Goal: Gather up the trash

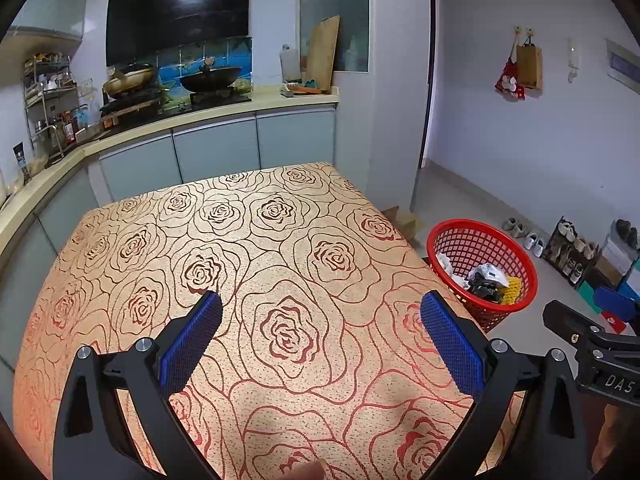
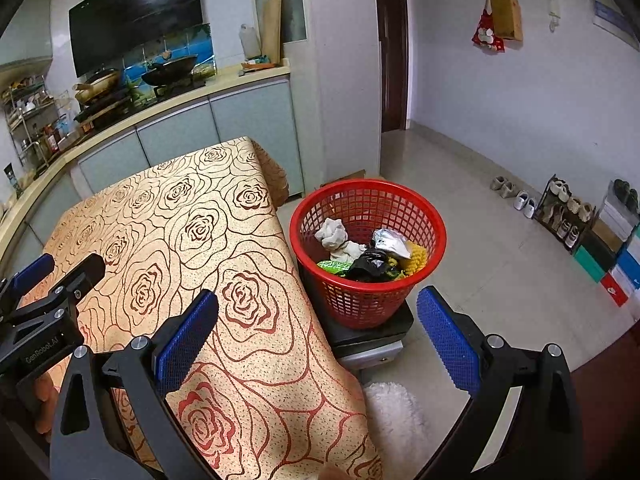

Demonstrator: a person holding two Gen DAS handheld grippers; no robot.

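A red mesh basket (image 2: 368,240) stands on a low dark stool to the right of the table; it also shows in the left wrist view (image 1: 482,268). It holds several pieces of trash (image 2: 366,250): white crumpled paper, a silver pouch, a black bag, yellow and green bits. My left gripper (image 1: 320,312) is open and empty above the rose-patterned tablecloth (image 1: 240,248). My right gripper (image 2: 318,312) is open and empty over the table's right edge, just in front of the basket. I see no trash on the cloth.
A kitchen counter with woks (image 1: 212,78) and cabinets runs behind the table. A white fluffy mat (image 2: 394,420) lies on the floor below the right gripper. Shoes and a rack (image 2: 560,212) line the right wall. A doorway (image 2: 394,60) opens behind the basket.
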